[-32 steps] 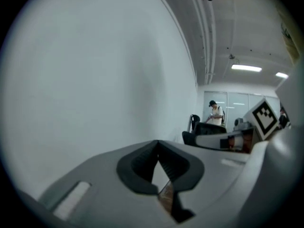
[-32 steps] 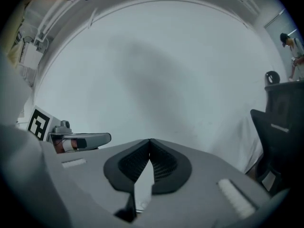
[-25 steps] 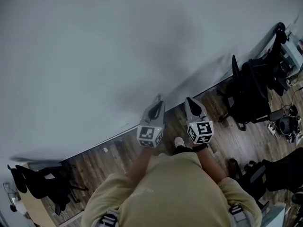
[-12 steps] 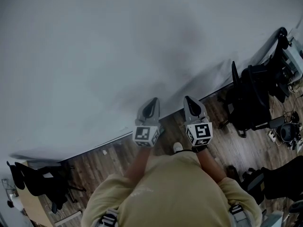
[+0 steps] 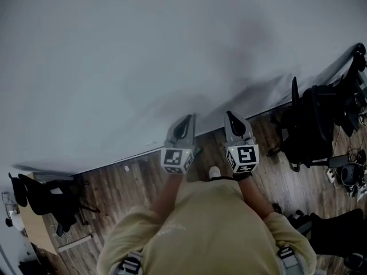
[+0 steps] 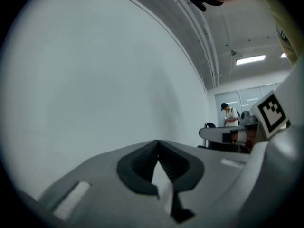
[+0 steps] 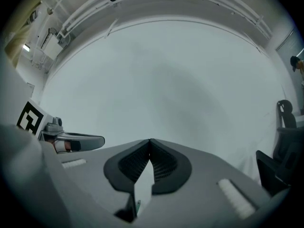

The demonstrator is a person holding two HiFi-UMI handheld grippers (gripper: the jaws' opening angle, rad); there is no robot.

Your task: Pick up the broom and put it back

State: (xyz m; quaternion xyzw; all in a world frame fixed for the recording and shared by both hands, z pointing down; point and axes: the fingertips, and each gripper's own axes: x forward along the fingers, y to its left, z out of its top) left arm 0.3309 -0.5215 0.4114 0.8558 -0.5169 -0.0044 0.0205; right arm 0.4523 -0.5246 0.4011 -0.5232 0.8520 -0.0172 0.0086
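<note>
a broad pale wall (image 5: 143, 50) took up most of what i could see, and everything else sat in relation to it. along its foot ran a dark plank floor (image 5: 132, 182). a person (image 5: 206, 234) in a tan shirt stood on that floor facing the wall, close to it, with both arms held out toward it. a cluster of black office chairs (image 5: 312, 125) stood near the wall's foot off the person's right side, and some dark chairs (image 5: 49, 202) stood farther along the wall the other way. the left gripper (image 5: 183, 123) and the right gripper (image 5: 234, 119) pointed level at the wall, side by side with a gap between them. the left gripper's jaws were pressed together at the tips with nothing between them. the right gripper's jaws were clenched the same way, and it too was empty. each bore a marker cube (image 5: 176, 160) on the end away from the wall. a pale shoe (image 5: 215, 172) showed on the floor just short of the wall, under the grippers. the broom appeared in no view, so i could not tell where it was.
</note>
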